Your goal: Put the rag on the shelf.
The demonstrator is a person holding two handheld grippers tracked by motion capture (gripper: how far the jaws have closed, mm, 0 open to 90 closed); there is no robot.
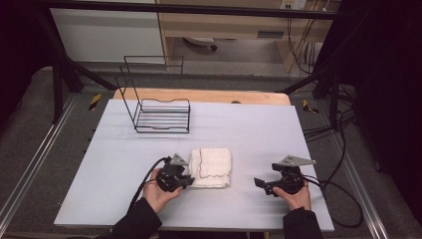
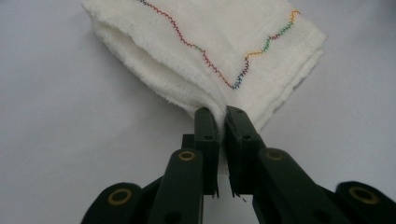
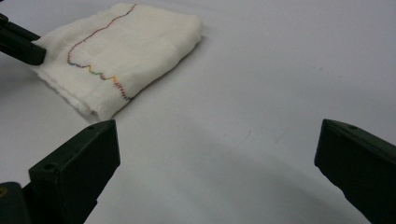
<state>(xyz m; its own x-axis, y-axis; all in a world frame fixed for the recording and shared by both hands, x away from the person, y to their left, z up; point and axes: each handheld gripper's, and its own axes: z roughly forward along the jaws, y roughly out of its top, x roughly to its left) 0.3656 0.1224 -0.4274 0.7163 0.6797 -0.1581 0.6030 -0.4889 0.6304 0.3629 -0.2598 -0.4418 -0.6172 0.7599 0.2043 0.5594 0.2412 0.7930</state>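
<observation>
A folded white towel [image 1: 213, 167] with a wavy line of coloured stitching lies on the pale table [image 1: 259, 124], near its front middle. My left gripper [image 1: 189, 180] sits at the towel's front left corner, shut on the layered edge. In the left gripper view the two jaws of the left gripper [image 2: 222, 119] pinch the towel [image 2: 210, 42] at its near corner. My right gripper [image 1: 259, 183] rests to the right of the towel, apart from it, jaws wide. In the right gripper view the right gripper [image 3: 218, 135] is open over bare table, with the towel [image 3: 121, 51] and the left gripper's jaw tip [image 3: 18, 44] at upper left.
A black wire rack [image 1: 161, 117] stands at the back left of the table. Cables [image 1: 343, 189] trail off the right edge. A wooden board edge [image 1: 199, 94] runs behind the table top. Black frame posts rise at both far sides.
</observation>
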